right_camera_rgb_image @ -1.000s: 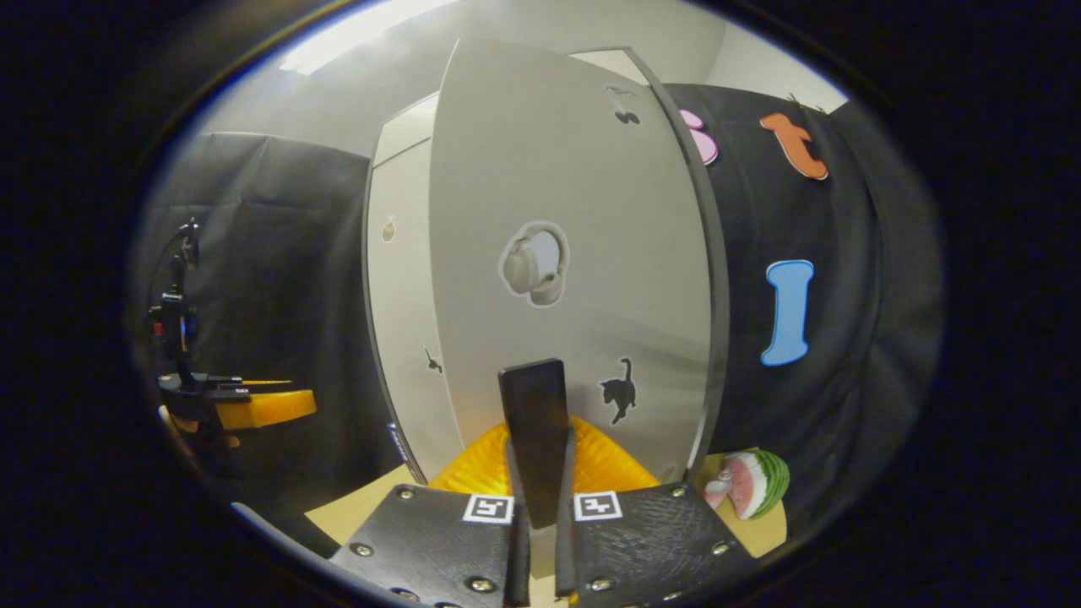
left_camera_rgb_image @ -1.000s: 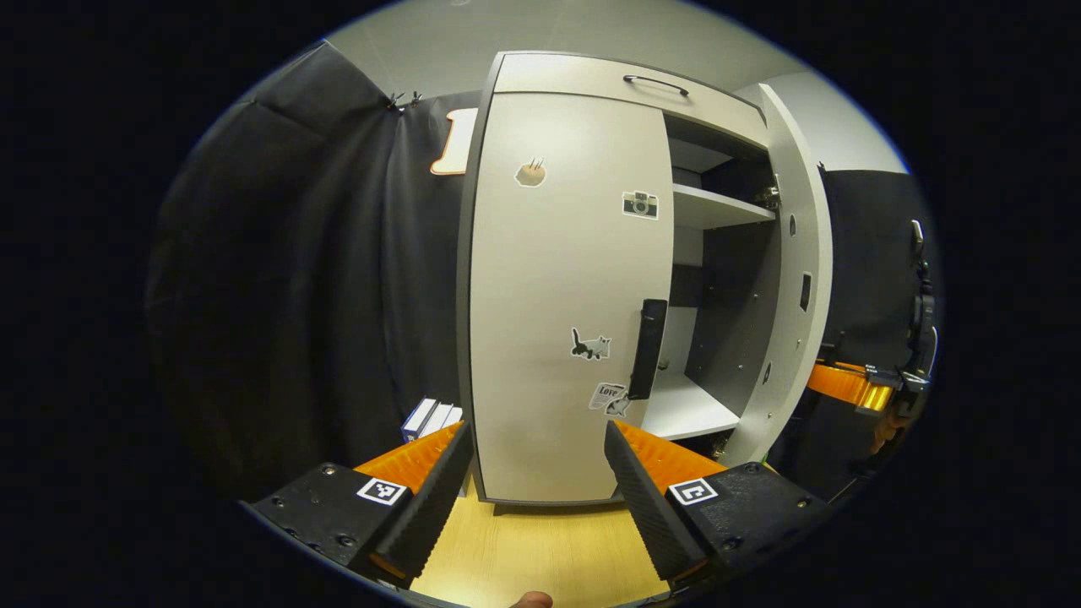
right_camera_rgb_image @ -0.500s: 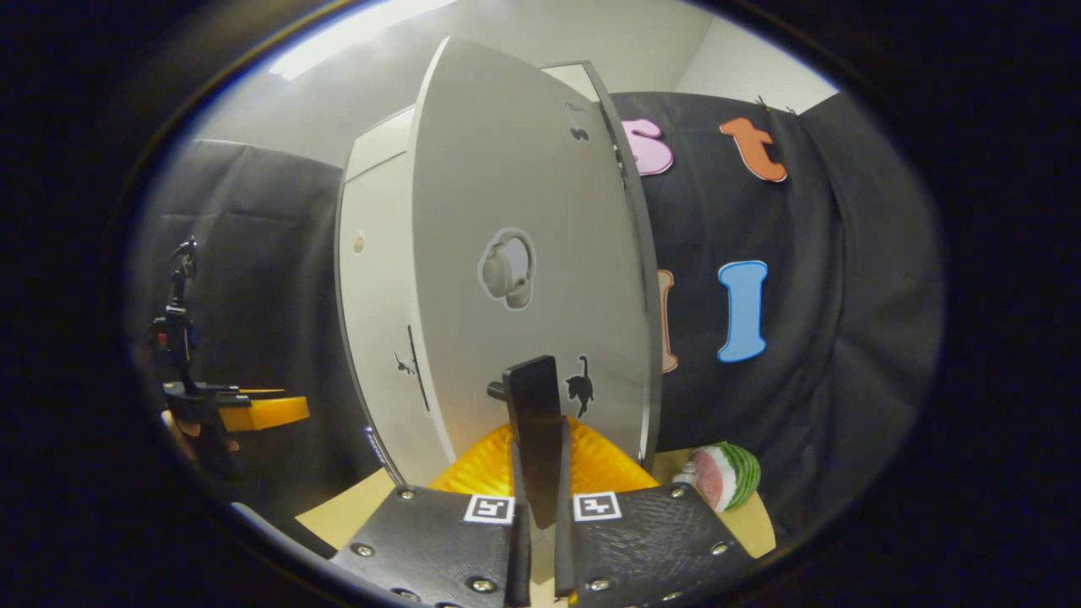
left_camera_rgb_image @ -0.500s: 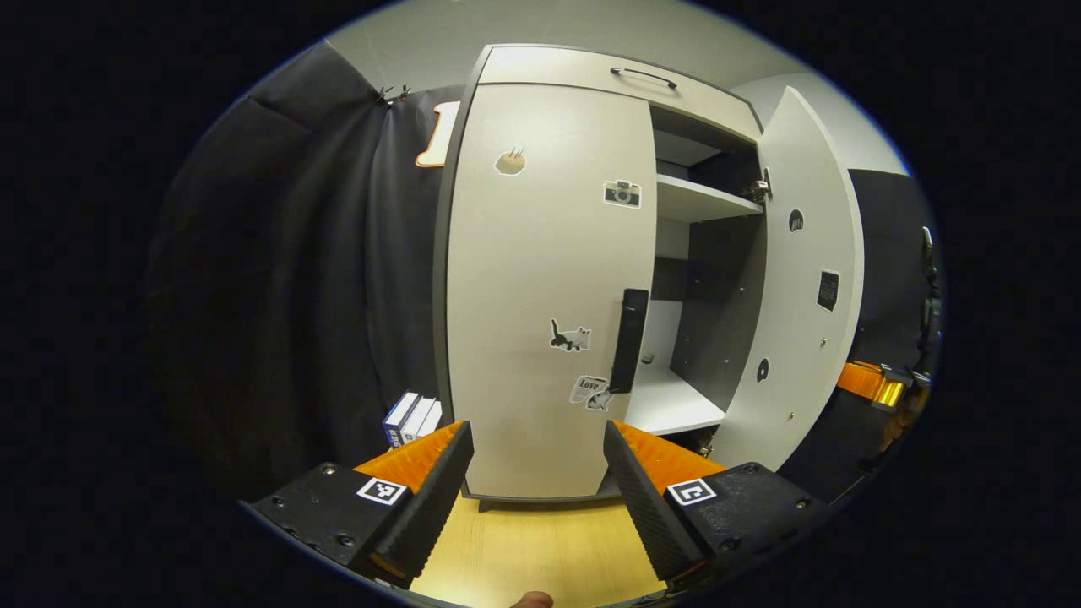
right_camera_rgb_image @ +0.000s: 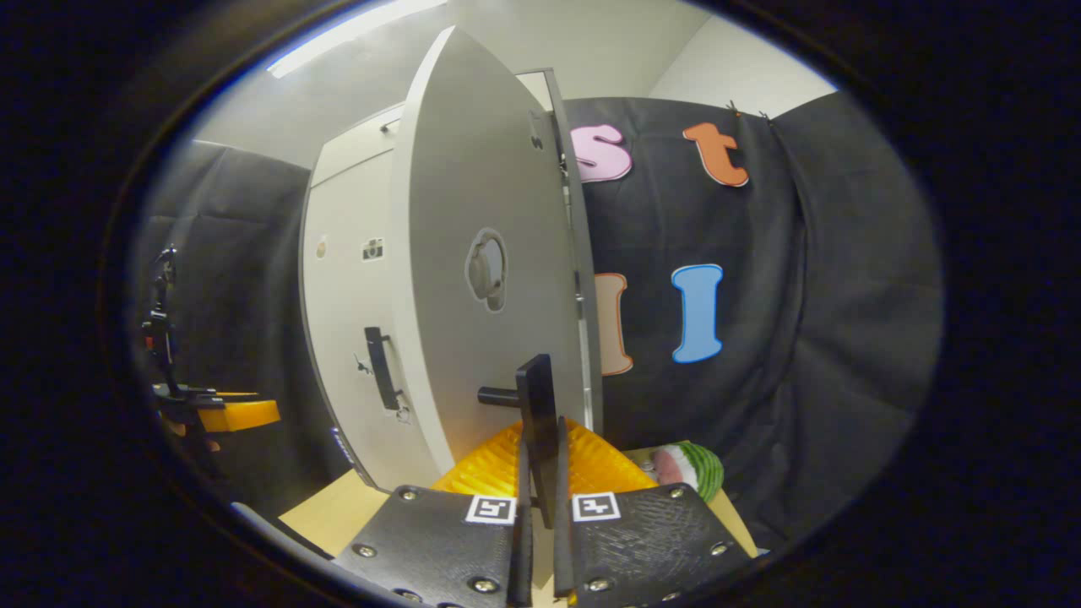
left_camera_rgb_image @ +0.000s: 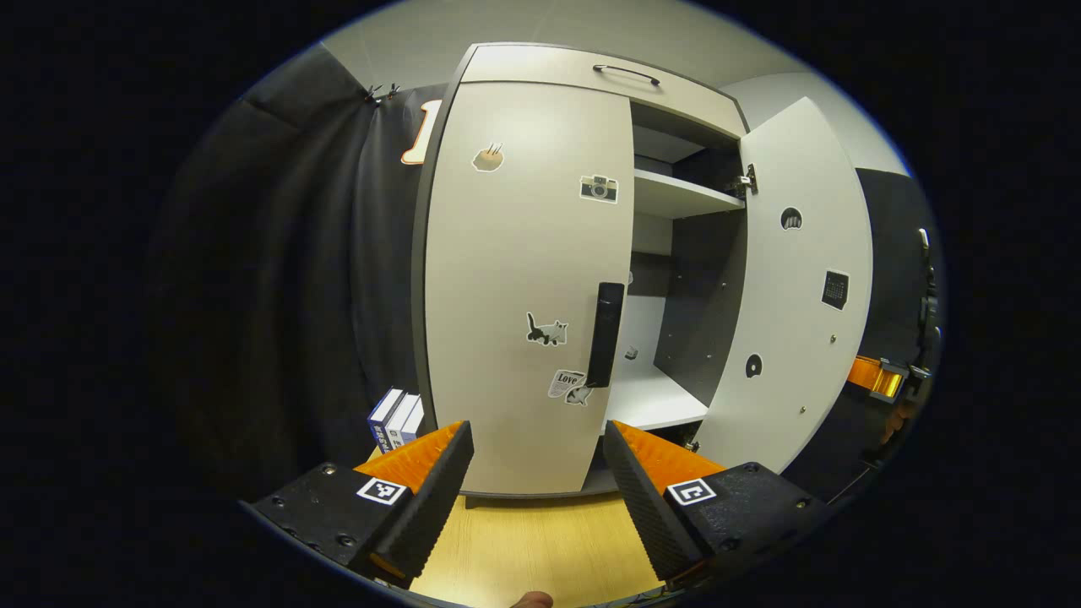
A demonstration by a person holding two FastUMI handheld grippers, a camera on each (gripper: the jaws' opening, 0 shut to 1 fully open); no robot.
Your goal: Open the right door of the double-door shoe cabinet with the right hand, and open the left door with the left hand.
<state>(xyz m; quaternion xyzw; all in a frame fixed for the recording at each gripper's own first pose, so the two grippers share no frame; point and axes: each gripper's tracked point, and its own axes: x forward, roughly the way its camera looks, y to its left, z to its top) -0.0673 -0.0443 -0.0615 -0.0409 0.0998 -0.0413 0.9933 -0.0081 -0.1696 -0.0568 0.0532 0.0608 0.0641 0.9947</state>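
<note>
A pale grey double-door shoe cabinet [left_camera_rgb_image: 549, 67] stands ahead. Its left door [left_camera_rgb_image: 524, 279] is closed, with a black vertical handle [left_camera_rgb_image: 605, 334] at its right edge. My left gripper [left_camera_rgb_image: 536, 490] is open, low in front of that door and well short of the handle. The right door [left_camera_rgb_image: 798, 287] stands swung wide open. In the right gripper view, my right gripper [right_camera_rgb_image: 538, 473] is shut on the right door's black handle [right_camera_rgb_image: 535, 397], with the door's face [right_camera_rgb_image: 481, 279] just beyond. The left door [right_camera_rgb_image: 346, 287] and the left gripper [right_camera_rgb_image: 220, 414] show farther off.
Inside the cabinet are an upper shelf [left_camera_rgb_image: 676, 192] and a lower shelf [left_camera_rgb_image: 650, 404]. Several books [left_camera_rgb_image: 395, 415] stand left of the cabinet. A watermelon toy [right_camera_rgb_image: 688, 466] lies by the open door's foot. The surface below is light wood [left_camera_rgb_image: 532, 549].
The right door has swung farther open, with my right gripper still shut on its handle. The cabinet has drifted left in the left gripper view; that gripper stays open.
</note>
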